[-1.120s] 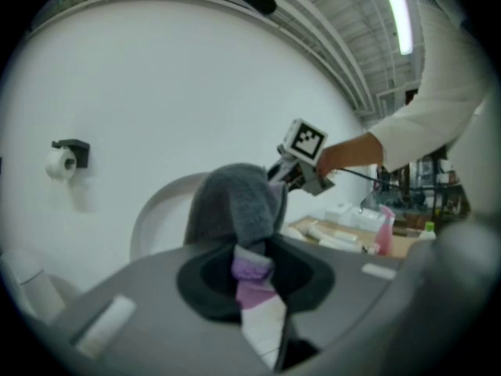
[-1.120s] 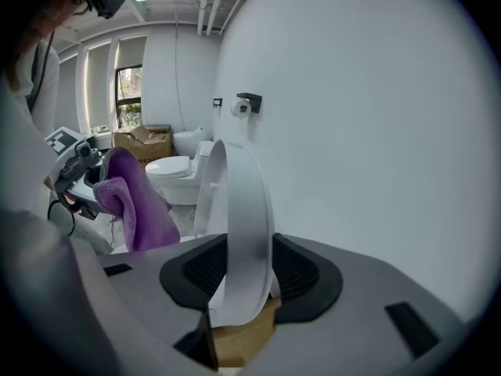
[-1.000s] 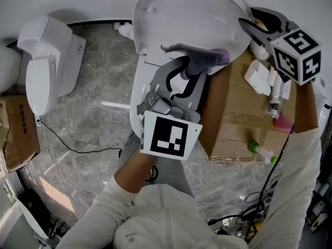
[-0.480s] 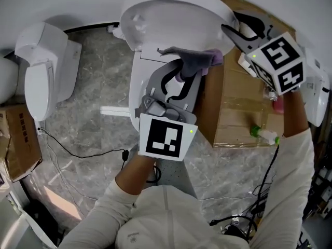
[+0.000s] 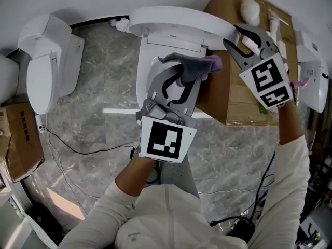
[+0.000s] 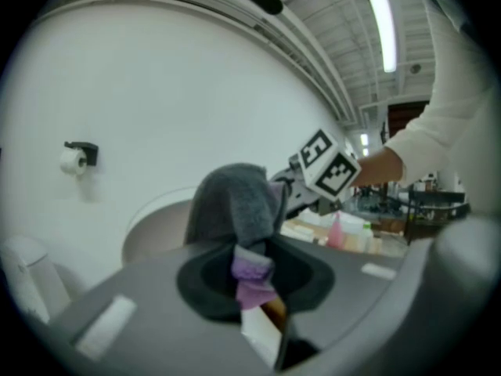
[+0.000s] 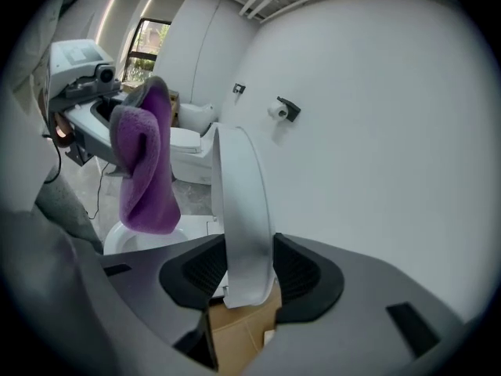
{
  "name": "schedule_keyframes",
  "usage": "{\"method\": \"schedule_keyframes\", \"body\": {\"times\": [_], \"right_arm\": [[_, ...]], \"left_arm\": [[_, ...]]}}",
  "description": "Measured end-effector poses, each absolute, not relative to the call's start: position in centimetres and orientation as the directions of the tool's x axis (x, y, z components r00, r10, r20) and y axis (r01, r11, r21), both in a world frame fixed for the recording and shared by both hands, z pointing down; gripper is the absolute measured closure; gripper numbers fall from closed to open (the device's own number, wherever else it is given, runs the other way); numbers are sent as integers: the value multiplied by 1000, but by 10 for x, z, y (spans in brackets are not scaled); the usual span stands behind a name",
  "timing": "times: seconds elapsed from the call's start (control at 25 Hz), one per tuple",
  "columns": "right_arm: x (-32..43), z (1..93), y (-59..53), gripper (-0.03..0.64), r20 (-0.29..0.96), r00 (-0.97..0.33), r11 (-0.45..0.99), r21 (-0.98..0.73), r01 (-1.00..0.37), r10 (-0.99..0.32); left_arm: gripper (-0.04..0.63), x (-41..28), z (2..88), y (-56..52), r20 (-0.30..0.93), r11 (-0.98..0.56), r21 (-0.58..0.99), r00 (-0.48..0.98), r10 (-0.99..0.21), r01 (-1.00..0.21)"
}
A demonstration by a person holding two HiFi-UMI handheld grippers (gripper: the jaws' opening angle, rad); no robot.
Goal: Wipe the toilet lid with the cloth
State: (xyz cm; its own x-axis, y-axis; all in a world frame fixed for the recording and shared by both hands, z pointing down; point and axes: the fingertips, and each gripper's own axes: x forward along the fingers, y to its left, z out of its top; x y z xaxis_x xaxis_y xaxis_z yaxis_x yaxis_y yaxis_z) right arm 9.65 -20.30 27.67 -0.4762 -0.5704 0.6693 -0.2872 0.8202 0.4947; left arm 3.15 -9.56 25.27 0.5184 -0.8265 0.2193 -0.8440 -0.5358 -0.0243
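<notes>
My left tongs (image 6: 254,276) are clenched on the grey-and-purple cloth (image 5: 194,64), which is bunched up over the toilet bowl (image 5: 146,82), just in front of the raised toilet lid (image 7: 243,210). My right tongs (image 7: 244,280) stand wide, with both pads pressed on the lid's right edge, grasping it upright.

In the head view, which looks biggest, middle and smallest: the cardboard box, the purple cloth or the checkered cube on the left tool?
Largest: cardboard box, clearly.
Next: purple cloth and the marker cube on the left tool look about alike. The cube sits nearer the camera, so I won't rank them.
</notes>
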Motion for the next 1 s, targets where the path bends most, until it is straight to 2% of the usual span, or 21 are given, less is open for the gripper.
{"method": "schedule_keyframes", "body": {"times": [0.48, 1.0], "right_arm": [[94, 319, -107, 431, 661, -414, 776, 580, -248, -626], [95, 378, -25, 423, 711, -382, 797, 588, -138, -590]], "left_arm": [[529, 7, 272, -21, 249, -559, -17, 537, -806, -829], [529, -1, 283, 12, 272, -555, -16, 530, -803, -832]]}}
